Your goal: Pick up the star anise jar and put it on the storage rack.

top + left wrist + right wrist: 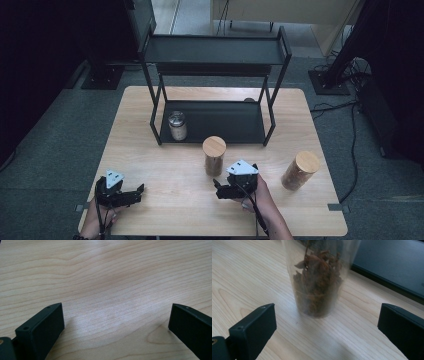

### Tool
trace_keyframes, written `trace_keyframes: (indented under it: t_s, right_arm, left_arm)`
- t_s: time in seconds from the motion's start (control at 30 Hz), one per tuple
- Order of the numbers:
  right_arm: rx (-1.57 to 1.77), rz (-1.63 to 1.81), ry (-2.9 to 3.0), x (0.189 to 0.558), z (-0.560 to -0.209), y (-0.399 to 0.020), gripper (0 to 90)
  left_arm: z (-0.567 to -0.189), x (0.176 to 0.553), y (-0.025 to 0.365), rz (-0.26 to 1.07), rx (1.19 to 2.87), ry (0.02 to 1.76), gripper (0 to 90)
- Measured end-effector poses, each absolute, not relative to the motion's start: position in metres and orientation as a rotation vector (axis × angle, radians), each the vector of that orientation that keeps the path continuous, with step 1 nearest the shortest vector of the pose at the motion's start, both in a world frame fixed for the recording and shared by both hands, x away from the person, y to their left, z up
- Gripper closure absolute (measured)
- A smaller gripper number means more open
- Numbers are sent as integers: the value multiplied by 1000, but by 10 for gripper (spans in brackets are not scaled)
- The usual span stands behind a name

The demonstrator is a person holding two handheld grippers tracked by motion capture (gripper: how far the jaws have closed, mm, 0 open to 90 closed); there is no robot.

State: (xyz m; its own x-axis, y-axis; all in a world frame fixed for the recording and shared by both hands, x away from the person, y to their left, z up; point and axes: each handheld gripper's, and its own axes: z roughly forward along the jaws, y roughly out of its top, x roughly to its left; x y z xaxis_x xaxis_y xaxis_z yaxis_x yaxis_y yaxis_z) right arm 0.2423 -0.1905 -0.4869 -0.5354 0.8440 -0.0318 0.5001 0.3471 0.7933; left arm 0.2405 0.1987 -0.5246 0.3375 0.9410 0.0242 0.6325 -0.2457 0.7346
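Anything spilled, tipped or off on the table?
Nothing stands out. Both clear wooden-lidded jars, middle and right, stand upright on the light wood table, nothing spilled. The metal-lidded glass jar stands upright on the black shelf rack. Both grippers, left and right, are open.

Pale wood, black metal
Light-grained table (165,200); black rack (215,50); clear jar (319,280) of red-brown leaves, tan lid.

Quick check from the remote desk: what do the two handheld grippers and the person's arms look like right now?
Both are black two-jaw tools. The left gripper and right gripper each carry a grey three-cornered plate on top and trail a black cable. Their jaws are flat, blocky black pads with small screw holes. The forearms are bare, with no sleeves; a dark band sits at the left wrist.
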Motion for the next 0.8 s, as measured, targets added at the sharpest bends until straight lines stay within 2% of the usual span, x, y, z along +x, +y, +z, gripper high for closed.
trace_keyframes:
  t_s: [0.8]
  right_arm:
    - [1185,1082,2143,261,-487,-167,95]
  left_arm:
    - [-525,240,199,628,1974,1369,5]
